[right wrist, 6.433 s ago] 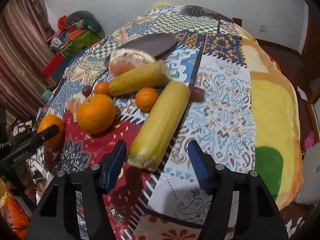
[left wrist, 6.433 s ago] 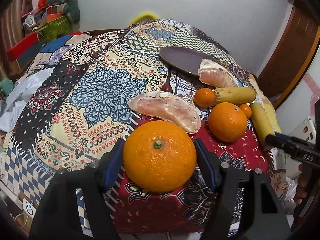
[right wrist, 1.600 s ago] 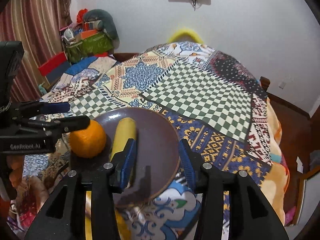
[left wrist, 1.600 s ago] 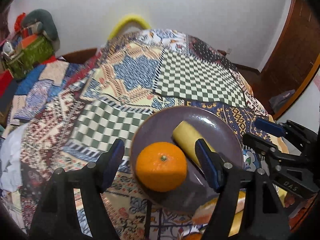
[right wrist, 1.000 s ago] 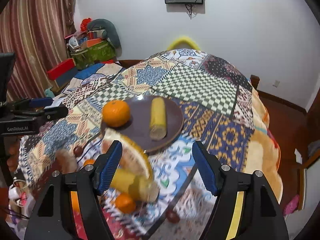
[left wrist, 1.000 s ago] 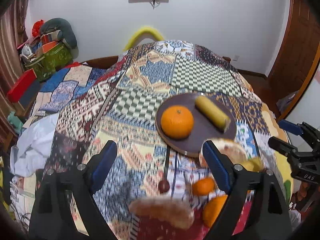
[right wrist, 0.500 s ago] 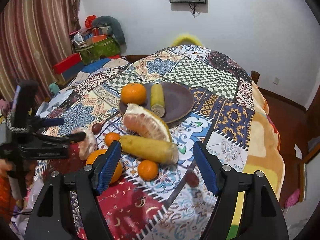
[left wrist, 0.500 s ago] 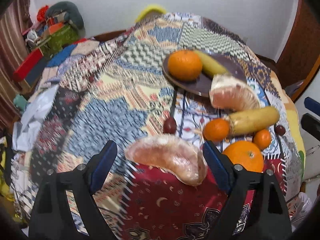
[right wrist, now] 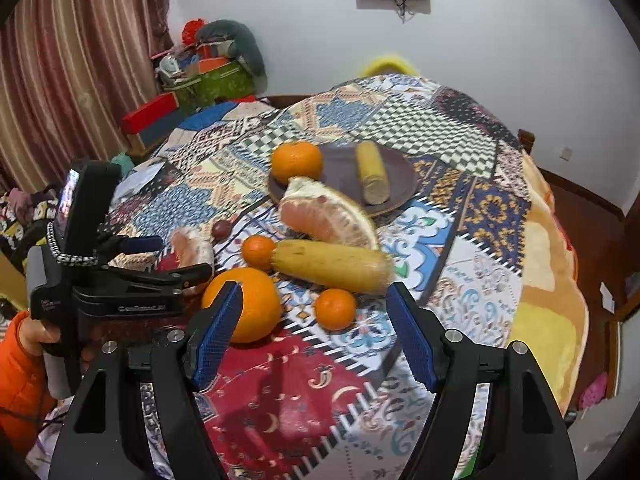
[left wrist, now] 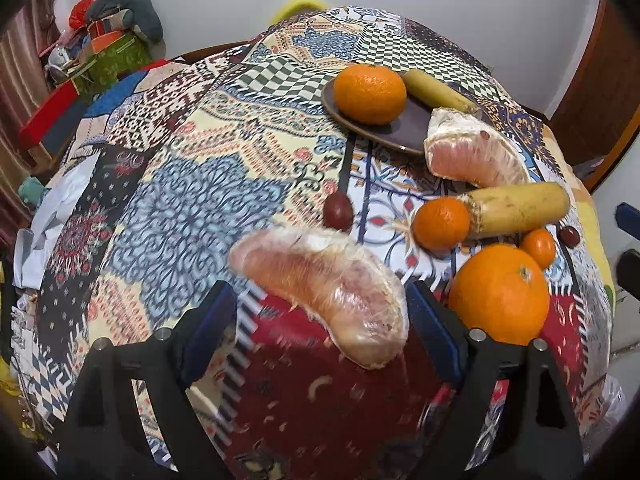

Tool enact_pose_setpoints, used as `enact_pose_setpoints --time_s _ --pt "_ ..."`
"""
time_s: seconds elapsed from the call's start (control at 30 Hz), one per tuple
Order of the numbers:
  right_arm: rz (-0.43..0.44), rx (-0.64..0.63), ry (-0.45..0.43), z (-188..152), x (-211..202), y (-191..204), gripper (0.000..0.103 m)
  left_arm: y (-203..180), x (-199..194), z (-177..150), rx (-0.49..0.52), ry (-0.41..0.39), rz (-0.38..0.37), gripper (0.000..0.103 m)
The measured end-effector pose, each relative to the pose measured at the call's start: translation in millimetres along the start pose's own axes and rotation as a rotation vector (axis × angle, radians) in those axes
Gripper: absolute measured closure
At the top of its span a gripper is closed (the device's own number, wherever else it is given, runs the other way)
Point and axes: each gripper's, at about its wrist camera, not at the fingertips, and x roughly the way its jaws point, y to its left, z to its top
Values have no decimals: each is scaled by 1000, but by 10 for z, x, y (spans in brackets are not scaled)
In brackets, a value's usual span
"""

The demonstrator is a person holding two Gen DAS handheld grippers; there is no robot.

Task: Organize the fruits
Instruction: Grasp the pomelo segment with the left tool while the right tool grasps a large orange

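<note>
L gripper (left wrist: 320, 320) is wide open and holds nothing; its fingers (left wrist: 210, 320) sit either side of the near pomelo wedge (left wrist: 324, 292), not touching it as far as I can tell. R gripper (right wrist: 312, 336) is also wide open and empty, hovering over the red patch of the quilt (right wrist: 280, 400), w/ the big orange (right wrist: 244, 304) just beside its L finger and a small tangerine (right wrist: 335, 308) between the fingers, further out.

The plate (right wrist: 400, 184) already has one orange (right wrist: 297, 161) and a banana piece (right wrist: 372, 178). Still loose on the quilt: the long banana (right wrist: 332, 266), a second pomelo wedge (right wrist: 326, 214) leaning at the plate rim, another tangerine (right wrist: 258, 252) and a dark date-like fruit (left wrist: 338, 210).

Risks as I see them:
- The wedge lies diagonal to my fingers, so closing now would prob pinch one thin end and let it swing or slip out.
- Its flesh is soft and skinless, so too hard a squeeze will likely tear or crush it.
- The soft bedding gives, so pressing down may tilt the nearby oranges and roll them off.
- The leaning wedge blocks the plate's near rim, so a careless drop-off could knock it.
</note>
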Motion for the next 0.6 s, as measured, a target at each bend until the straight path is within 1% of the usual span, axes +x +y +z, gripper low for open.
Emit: enact_pose_setpoints --time_s 0.13,0.3,0.37,0.43,0.6 --pt "19 -18 23 -42 87 125 32 167 -66 -116 -30 12 -38 14" --pt "50 -22 45 -66 193 249 32 324 -179 -224 -33 2 -6 15" --pt "61 -25 55 -78 252 298 32 348 -201 -230 -30 6 -9 19" --pt "68 -27 70 -89 327 342 32 333 -232 -229 -22 6 -13 26" --pt "85 -13 106 -101 513 393 32 259 -250 -197 -7 -7 -34 36"
